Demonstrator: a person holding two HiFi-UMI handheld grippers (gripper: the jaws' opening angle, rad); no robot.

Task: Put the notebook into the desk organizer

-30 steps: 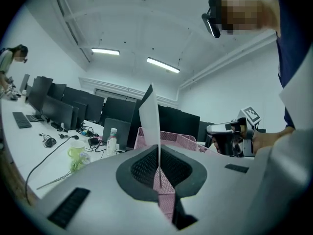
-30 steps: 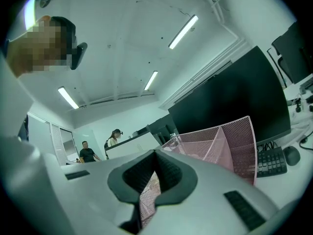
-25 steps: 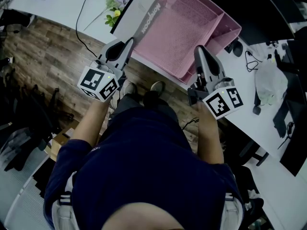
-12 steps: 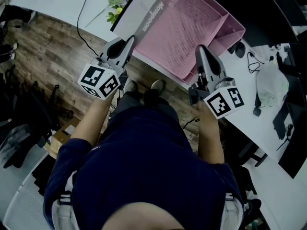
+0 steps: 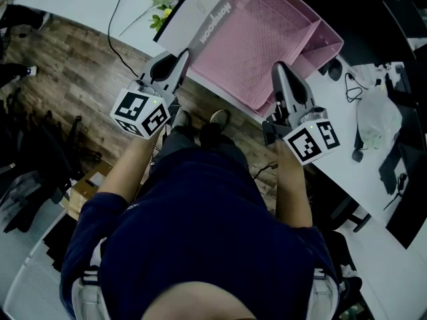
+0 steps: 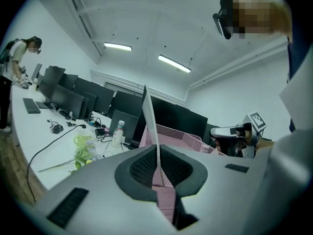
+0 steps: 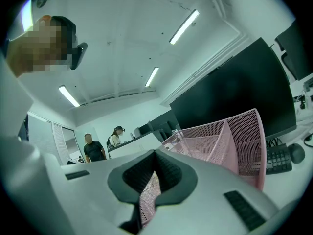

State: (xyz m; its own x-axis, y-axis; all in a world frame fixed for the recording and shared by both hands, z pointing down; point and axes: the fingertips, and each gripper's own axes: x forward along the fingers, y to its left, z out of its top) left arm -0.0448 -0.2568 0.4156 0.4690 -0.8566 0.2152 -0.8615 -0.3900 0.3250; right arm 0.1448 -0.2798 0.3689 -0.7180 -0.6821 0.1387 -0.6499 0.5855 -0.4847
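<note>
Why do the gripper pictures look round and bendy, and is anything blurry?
Left gripper view: wide lens, so the room curves inside a dark ring; ceiling lights glare white; the notebook looks sharp. Right gripper view: same bending, the pink organizer bows. Head view: dim, bluish, not blurred; the white desk is bright.

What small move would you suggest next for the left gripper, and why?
Probably ease the notebook sideways over the organizer rim, then lower it into the wide compartment. The left gripper is shut on the notebook's edge and holds it upright along the organizer's left rim, seemingly not yet inside. The right gripper appears clamped on the front rim.
</note>
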